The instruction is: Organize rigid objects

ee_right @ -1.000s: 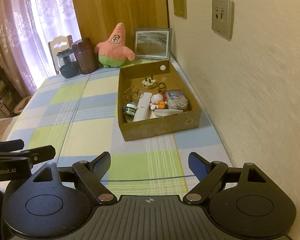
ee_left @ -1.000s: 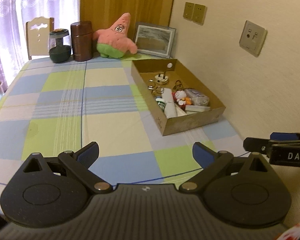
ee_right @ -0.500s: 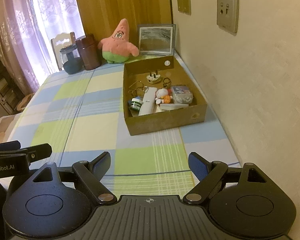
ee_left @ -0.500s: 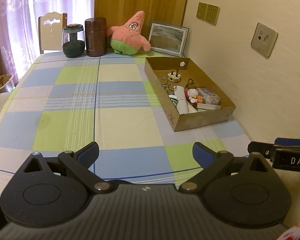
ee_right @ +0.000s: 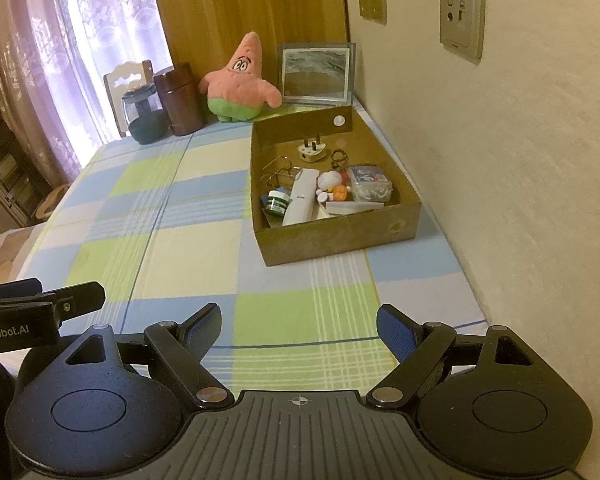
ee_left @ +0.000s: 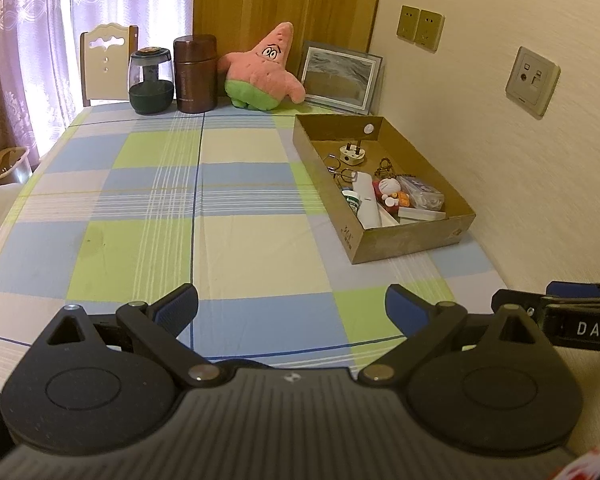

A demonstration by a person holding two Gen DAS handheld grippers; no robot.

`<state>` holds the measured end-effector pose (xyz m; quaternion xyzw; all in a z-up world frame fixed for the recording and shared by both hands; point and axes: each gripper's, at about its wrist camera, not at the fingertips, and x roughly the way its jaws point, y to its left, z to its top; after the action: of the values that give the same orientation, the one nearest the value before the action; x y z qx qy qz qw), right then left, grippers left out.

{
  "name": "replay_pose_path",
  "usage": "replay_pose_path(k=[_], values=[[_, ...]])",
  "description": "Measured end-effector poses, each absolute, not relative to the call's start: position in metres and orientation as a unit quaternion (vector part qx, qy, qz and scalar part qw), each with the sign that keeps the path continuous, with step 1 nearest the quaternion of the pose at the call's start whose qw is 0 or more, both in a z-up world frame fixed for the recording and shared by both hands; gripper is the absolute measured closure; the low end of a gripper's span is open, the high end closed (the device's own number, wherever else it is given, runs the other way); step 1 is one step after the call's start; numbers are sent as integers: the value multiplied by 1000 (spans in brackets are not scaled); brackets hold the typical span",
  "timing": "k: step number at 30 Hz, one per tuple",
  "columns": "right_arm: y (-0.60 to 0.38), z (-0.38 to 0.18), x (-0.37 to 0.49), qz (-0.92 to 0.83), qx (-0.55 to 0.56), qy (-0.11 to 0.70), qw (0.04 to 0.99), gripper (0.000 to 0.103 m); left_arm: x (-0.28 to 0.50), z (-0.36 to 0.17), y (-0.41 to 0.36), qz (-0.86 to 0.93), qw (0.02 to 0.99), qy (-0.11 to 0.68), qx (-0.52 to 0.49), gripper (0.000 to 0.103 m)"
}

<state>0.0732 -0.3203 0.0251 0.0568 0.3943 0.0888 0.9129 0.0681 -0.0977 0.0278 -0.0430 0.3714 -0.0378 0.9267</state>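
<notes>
1. Left hand-held gripper (ee_left: 292,308) and right hand-held gripper (ee_right: 299,326): both spread, empty, above the bench (ee_left: 240,248).
2. Cardboard box (ee_right: 340,236), farther along by the wall, holds the small rigid items (ee_right: 304,196).
3. Recommended: approach from above, clearing the box's near wall.

A pink starfish plush (ee_left: 265,68) sits at the table's far end. Beside it lean a framed picture (ee_left: 339,77) and a brown canister (ee_left: 195,74).
</notes>
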Motion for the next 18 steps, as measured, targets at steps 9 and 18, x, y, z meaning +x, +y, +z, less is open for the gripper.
replay_pose_path(k=[9, 18], values=[[-318, 24, 73, 91, 56, 396, 912, 21, 68, 27, -97, -36, 926, 372, -45, 4], [-315, 22, 72, 91, 57, 397, 911, 21, 68, 26, -96, -37, 927, 371, -46, 4]])
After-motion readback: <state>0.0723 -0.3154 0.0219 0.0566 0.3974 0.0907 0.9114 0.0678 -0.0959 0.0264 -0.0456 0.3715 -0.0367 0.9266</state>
